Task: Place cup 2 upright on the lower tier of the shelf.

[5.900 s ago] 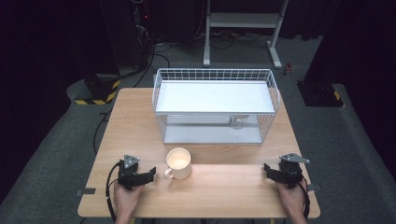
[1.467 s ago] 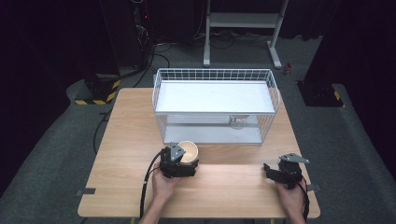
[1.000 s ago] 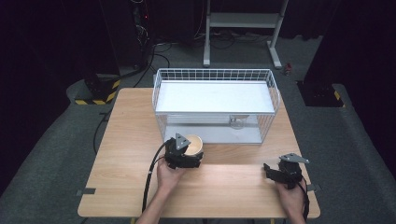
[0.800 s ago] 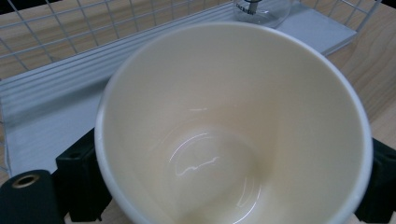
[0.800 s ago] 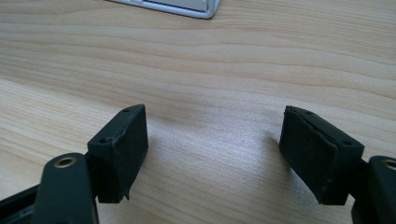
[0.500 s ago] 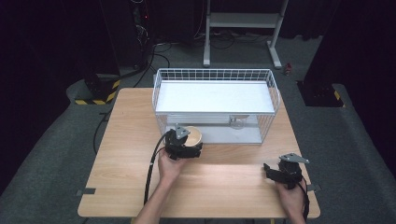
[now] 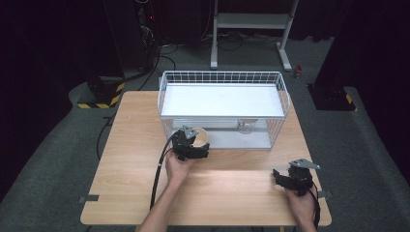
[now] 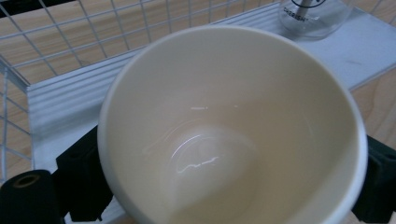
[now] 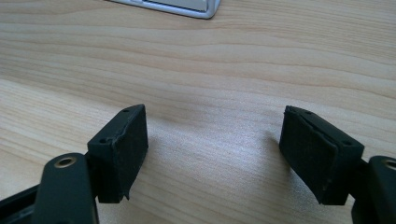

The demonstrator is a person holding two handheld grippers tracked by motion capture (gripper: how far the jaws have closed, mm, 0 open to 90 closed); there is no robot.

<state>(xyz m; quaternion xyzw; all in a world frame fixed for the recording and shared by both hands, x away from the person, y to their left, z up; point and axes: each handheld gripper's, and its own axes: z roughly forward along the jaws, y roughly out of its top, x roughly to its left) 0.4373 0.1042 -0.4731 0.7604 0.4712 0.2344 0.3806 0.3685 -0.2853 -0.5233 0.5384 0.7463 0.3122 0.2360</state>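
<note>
**While my left jaws clamp the cup, the right gripper waits**

With the cream cup (image 8: pixel 229 135) pinched between its jaws, my left gripper (image 7: pixel 192 145) holds it at the front edge of the wire basket (image 7: pixel 222 77), just before the white tray (image 8: pixel 60 112). My right gripper (image 9: pixel 215 149) rests low over the wooden table (image 9: pixel 233 56), jaws spread, nothing between them.
</note>
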